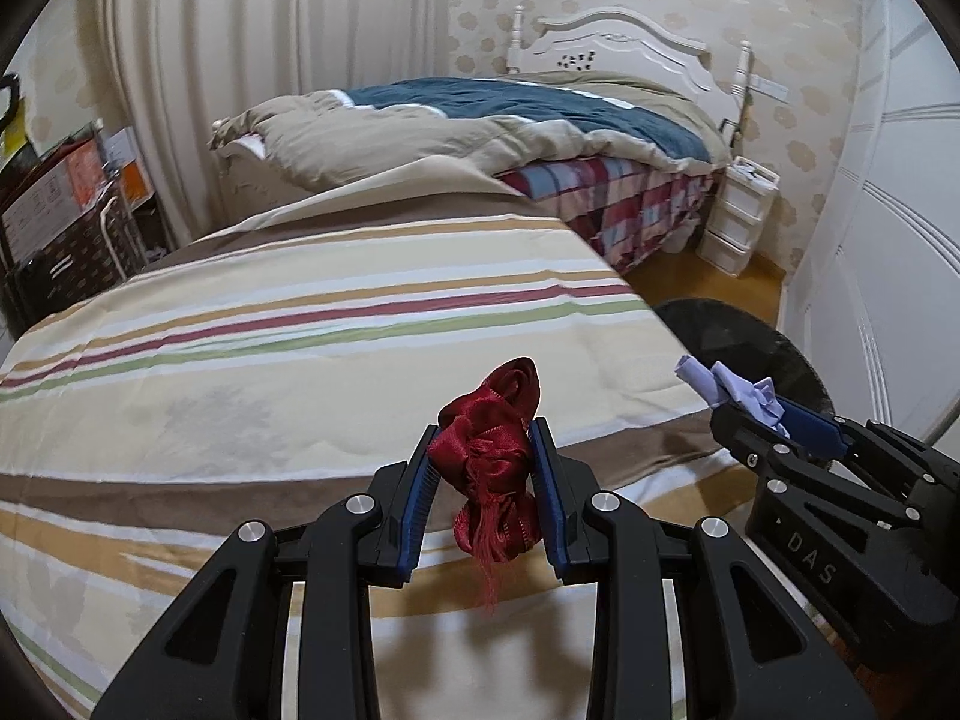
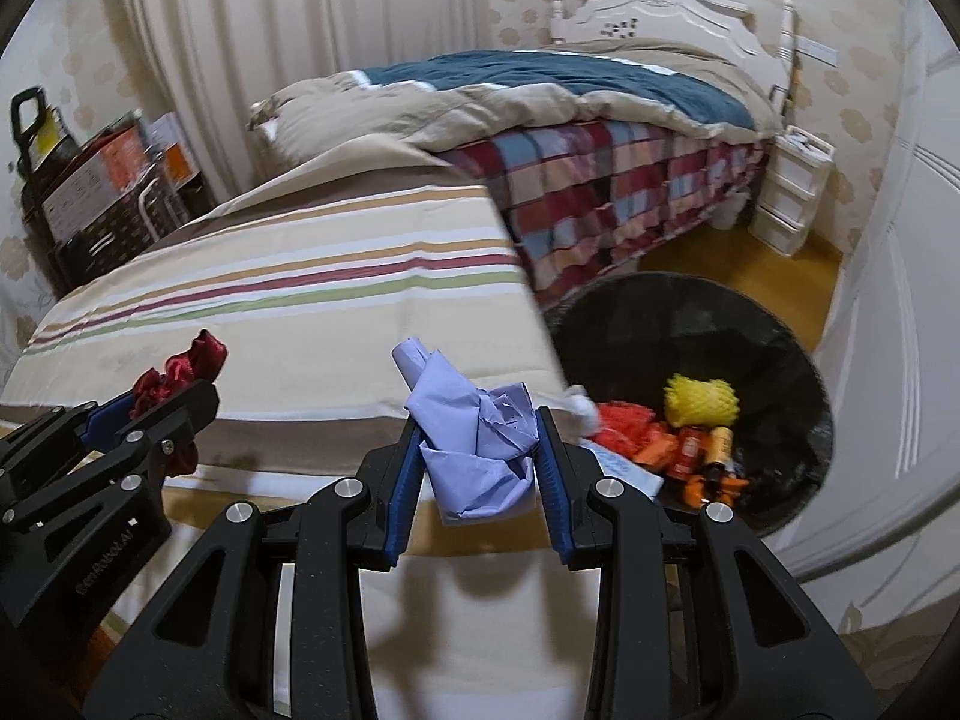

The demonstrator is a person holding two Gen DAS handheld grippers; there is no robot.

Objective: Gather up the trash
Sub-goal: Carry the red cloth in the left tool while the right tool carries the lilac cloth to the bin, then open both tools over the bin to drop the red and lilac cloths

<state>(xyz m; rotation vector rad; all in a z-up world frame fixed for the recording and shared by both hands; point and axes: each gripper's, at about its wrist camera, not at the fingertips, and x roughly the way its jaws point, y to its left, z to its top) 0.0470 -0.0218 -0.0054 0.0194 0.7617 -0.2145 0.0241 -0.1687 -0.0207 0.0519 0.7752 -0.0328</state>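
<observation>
The left gripper [image 1: 485, 468] is clamped on a limp, fraying red ribbon wad [image 1: 492, 438]; the right gripper [image 2: 478, 450] pinches crumpled lavender paper [image 2: 474, 438]. Both look light, soft and best squeezed mid-bundle. The black bin [image 2: 780, 330] sits right of the striped bed [image 2: 270, 300].

The black bin [image 1: 750, 336] was half hidden behind the striped bed [image 1: 336, 324] in the left wrist view. The small items in the bin [image 2: 708, 450] were too blurred to identify.

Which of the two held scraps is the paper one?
The crumpled lilac paper in the right gripper; the left gripper holds a frayed dark-red ribbon.
</observation>
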